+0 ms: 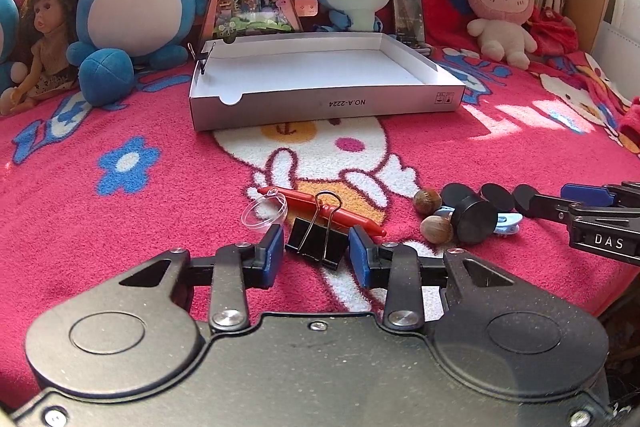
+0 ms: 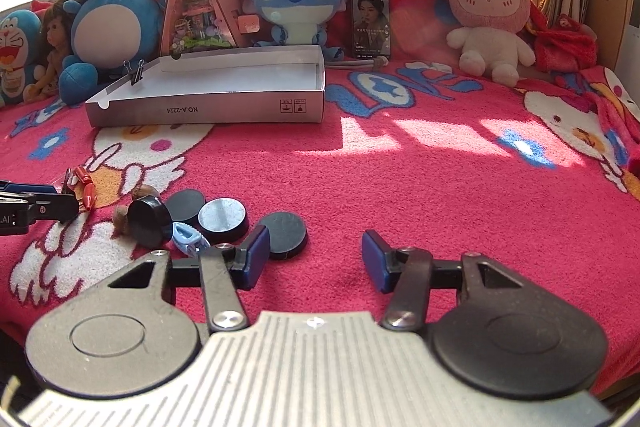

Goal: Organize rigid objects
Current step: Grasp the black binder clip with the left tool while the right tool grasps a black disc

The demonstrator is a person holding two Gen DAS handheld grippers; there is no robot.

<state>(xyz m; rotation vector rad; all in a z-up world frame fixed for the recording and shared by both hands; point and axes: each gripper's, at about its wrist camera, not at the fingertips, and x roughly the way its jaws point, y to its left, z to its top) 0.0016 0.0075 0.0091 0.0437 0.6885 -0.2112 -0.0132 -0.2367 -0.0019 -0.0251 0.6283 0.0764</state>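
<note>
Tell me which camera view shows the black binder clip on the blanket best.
The left wrist view. The binder clip lies close and whole there, wire handles up, between the left gripper's blue pads. In the right wrist view that clip cannot be made out; only the left gripper's tip and a red pen show at the left edge.

Ahead of you, the red patterned blanket (image 2: 400, 179) lies bare up to the shallow white cardboard box (image 2: 208, 107). The box interior is open from above; only a small black binder clip (image 2: 136, 71) sits on its left wall. Plush toys crowd behind it. Low left, black round lids (image 2: 222, 219) cluster beside the other gripper.
</note>
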